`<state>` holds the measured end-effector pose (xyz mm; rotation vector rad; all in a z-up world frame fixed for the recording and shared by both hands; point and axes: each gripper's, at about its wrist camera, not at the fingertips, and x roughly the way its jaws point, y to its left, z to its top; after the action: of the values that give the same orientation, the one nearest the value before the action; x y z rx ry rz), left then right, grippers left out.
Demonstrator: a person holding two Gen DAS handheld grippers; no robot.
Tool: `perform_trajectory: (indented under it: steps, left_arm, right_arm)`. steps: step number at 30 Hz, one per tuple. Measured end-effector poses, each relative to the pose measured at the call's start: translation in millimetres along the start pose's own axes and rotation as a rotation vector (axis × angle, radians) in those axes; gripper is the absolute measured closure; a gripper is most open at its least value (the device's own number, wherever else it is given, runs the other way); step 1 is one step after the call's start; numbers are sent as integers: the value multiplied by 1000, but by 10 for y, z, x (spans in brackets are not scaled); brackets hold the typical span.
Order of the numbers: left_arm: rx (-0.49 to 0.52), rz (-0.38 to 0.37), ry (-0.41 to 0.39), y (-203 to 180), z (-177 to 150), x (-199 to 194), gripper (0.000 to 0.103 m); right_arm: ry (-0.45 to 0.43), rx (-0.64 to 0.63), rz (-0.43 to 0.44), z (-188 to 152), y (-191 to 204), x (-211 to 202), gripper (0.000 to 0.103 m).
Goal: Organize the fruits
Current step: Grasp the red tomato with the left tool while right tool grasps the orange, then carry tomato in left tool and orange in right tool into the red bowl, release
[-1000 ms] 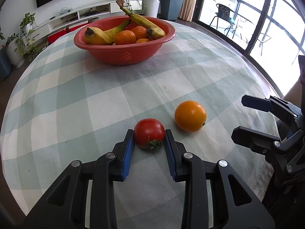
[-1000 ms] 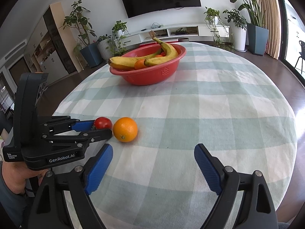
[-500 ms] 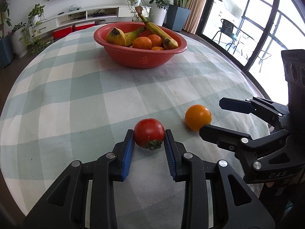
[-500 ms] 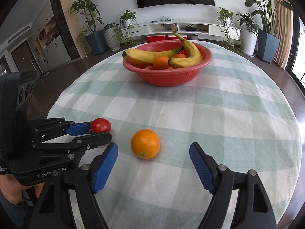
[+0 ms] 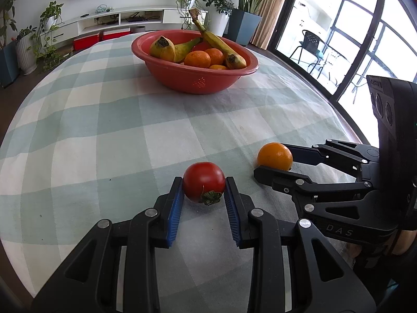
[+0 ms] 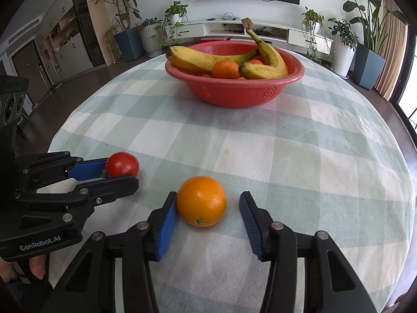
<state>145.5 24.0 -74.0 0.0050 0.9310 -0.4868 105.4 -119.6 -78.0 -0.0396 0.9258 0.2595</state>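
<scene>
My left gripper (image 5: pixel 203 187) is shut on a red tomato (image 5: pixel 204 181), just above the checked tablecloth; it also shows in the right wrist view (image 6: pixel 122 164). My right gripper (image 6: pixel 207 206) is open around an orange (image 6: pixel 201 201) that rests on the cloth. Its left pad touches the orange and the right pad stands apart. The orange also shows in the left wrist view (image 5: pixel 274 156). A red bowl (image 5: pixel 198 82) with bananas (image 5: pixel 166 49) and oranges stands at the far side.
The round table (image 6: pixel 312 156) has a green and white checked cloth, with its edge close to both grippers. Beyond it are potted plants, a low white TV cabinet (image 6: pixel 234 28) and glass doors at the right (image 5: pixel 338 39).
My right gripper has moved forward and left until its fingers came around the orange. My left gripper has kept hold of the tomato and turned toward the bowl.
</scene>
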Motion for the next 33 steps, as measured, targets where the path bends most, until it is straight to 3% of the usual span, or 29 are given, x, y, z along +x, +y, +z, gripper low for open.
perform_trajectory:
  steps: [3, 19, 28, 33]
  left_arm:
    - [-1, 1, 2, -4, 2, 7, 74]
    - [1, -1, -45, -50, 125, -137, 74]
    - [61, 44, -127, -93, 791, -380, 74]
    - [98, 73, -144, -142, 1276, -259, 74]
  right_arm:
    - [-4, 1, 5, 1, 7, 1, 65]
    - [-67, 95, 45, 70, -296, -327, 65]
    - [-178, 141, -4, 663, -843, -735, 65]
    - [-204, 130, 3, 1140, -984, -770, 65]
